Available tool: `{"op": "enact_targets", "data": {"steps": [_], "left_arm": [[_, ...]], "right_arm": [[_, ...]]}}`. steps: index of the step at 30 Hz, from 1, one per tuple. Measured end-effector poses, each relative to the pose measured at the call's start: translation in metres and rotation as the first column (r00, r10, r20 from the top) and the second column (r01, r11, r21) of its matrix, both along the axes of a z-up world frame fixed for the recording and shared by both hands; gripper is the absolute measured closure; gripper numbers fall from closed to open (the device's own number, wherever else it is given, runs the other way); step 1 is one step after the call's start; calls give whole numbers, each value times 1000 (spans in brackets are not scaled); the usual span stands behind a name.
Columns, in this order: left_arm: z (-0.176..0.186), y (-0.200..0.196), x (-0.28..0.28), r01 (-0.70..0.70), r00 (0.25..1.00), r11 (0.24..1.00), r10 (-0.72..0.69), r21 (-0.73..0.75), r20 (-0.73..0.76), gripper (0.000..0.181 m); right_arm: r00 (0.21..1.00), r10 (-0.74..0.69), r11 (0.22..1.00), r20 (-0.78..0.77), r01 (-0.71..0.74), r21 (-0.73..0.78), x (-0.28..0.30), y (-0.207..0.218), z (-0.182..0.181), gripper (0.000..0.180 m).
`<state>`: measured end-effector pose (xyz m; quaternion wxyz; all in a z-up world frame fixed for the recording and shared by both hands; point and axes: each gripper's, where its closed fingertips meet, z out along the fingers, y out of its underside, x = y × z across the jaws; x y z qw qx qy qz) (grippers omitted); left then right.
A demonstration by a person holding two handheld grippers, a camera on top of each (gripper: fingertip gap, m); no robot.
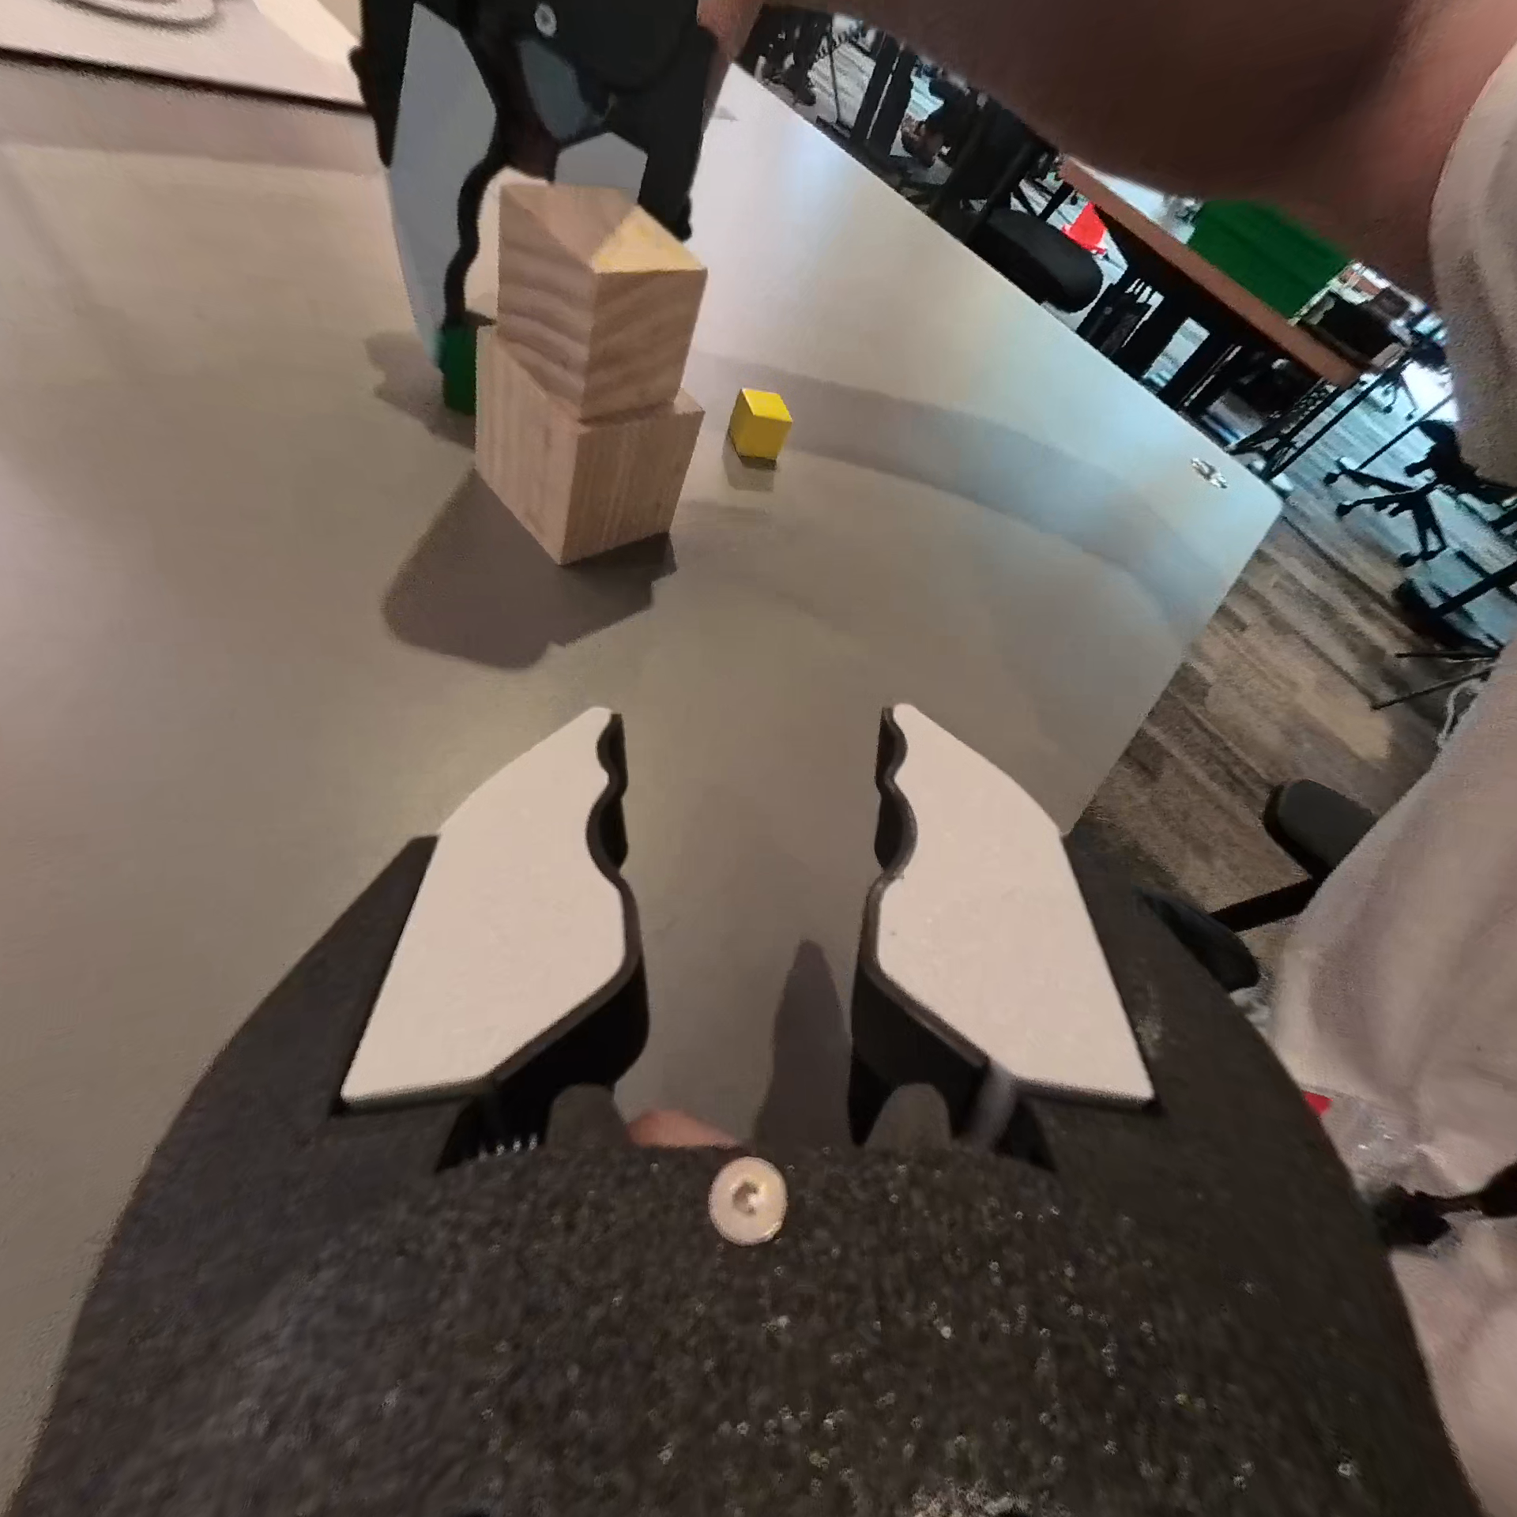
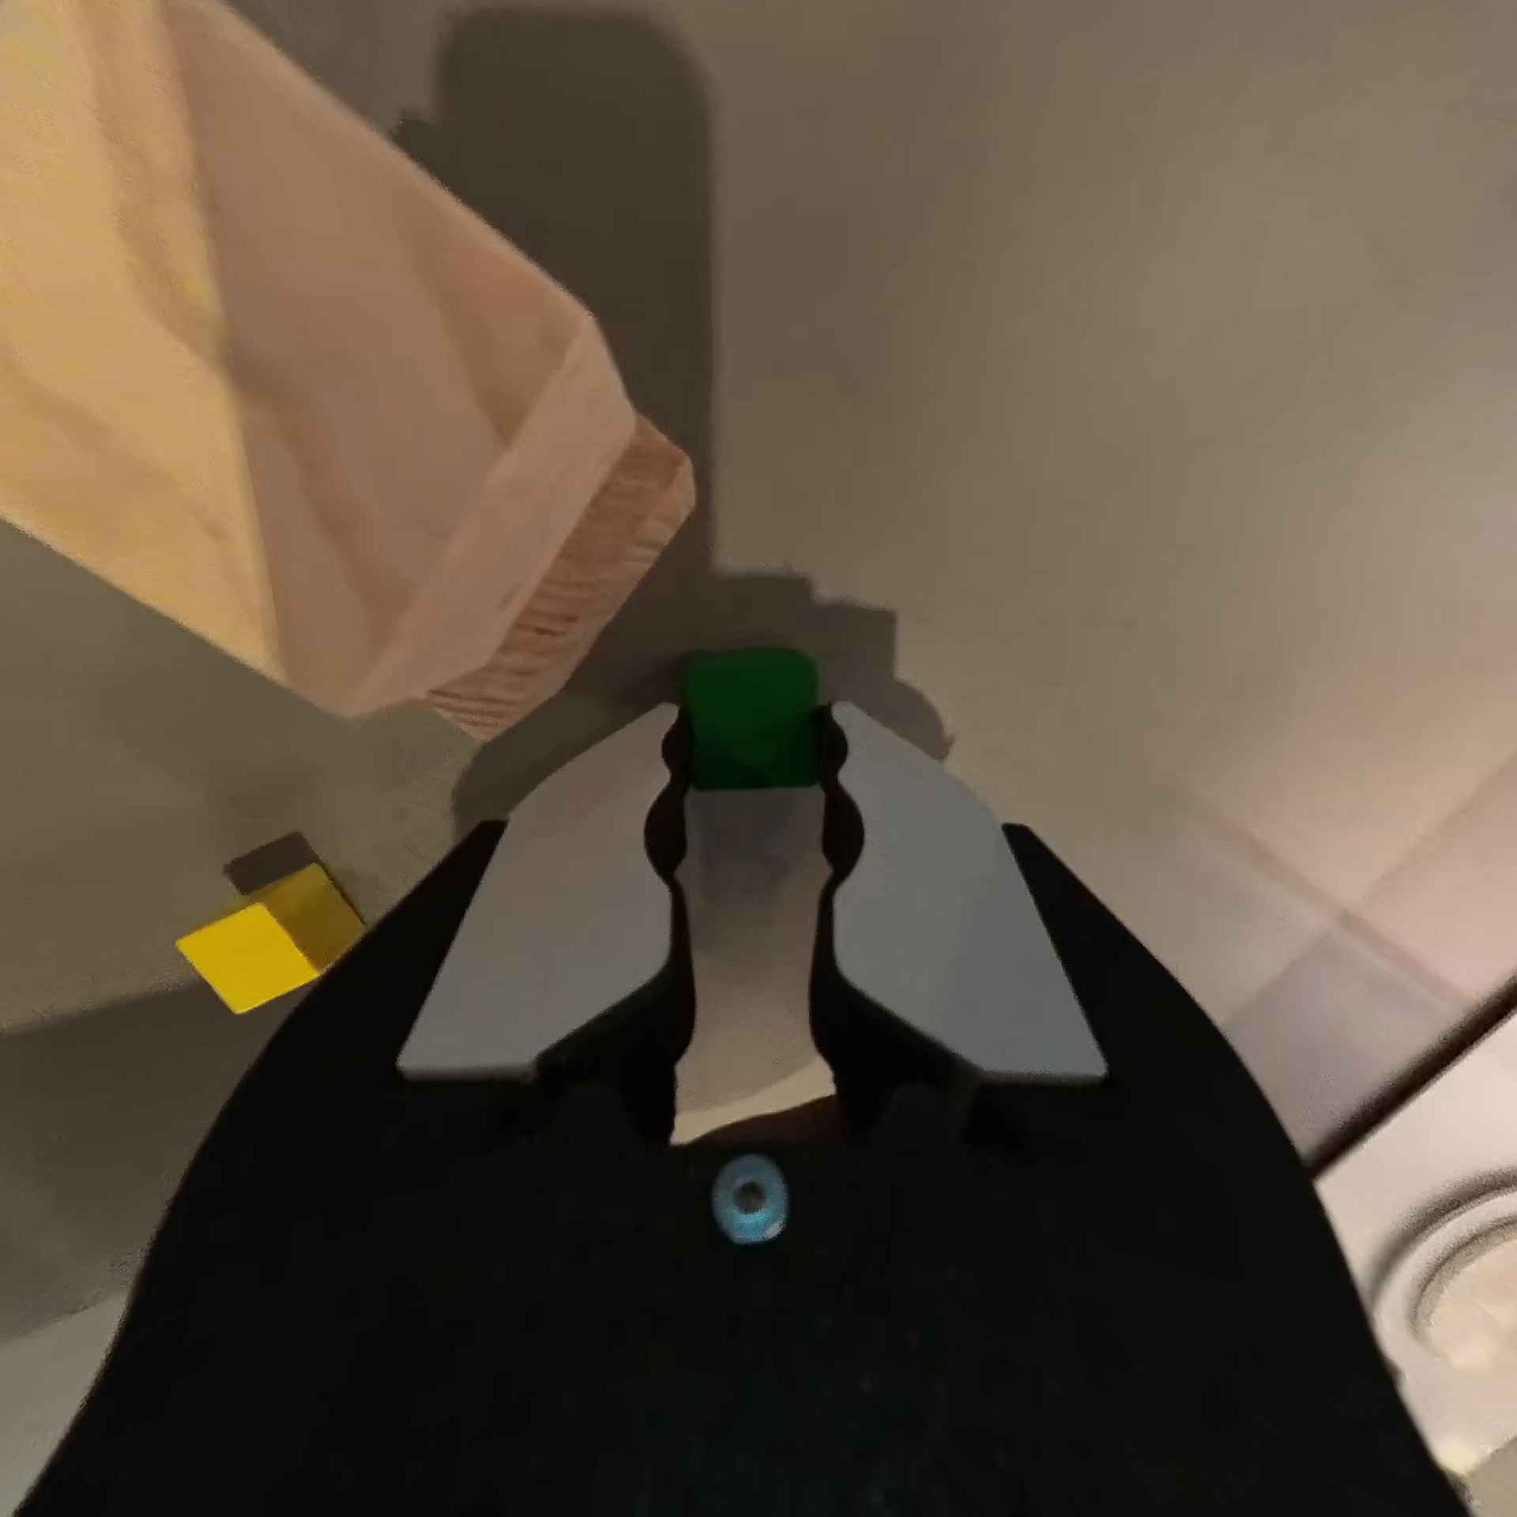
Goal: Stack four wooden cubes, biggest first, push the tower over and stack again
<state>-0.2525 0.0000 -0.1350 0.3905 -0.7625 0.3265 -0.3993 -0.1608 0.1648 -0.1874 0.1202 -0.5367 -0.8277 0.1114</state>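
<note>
Your green cube [image 2: 751, 722] sits pinched between the tips of your right gripper [image 2: 749, 739], low on the grey table [image 1: 246, 657] at the two-cube wooden stack's [image 1: 591, 386] nine o'clock. The small yellow cube [image 1: 762, 423] lies at the stack's three o'clock. Your left gripper [image 1: 747, 739] hovers near, jaws apart and empty; office chairs [image 1: 1042, 271] stand beyond the table edge.

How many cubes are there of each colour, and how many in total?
Plain wood cubes: 2, the upper cube stacked on the lower cube
Green cube: 1, between the right gripper fingers
Yellow cube: 1
Total: 4
</note>
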Motion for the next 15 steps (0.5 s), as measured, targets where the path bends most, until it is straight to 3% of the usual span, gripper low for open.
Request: {"op": "enact_targets", "data": {"steps": [3, 6, 9, 15], "left_arm": [[0, 0, -2, -1, 1000, 1000, 1, -16, 13, 125], [2, 4, -3, -19, 1000, 1000, 19, 6, 5, 127], [2, 7, 0, -17, 1000, 1000, 17, -16, -9, 127], [18, 21, 6, -64, 997, 994, 68, 92, -36, 126]], "right_arm": [[997, -72, 997, -16, 72, -5, 6, 10, 20, 151], [980, -176, 983, -88, 179, 28, 8, 15, 68, 151], [938, -305, 952, -163, 307, -11, -4, -9, 117, 151], [849, -527, 850, -51, 523, -69, -21, -59, 120, 151]]}}
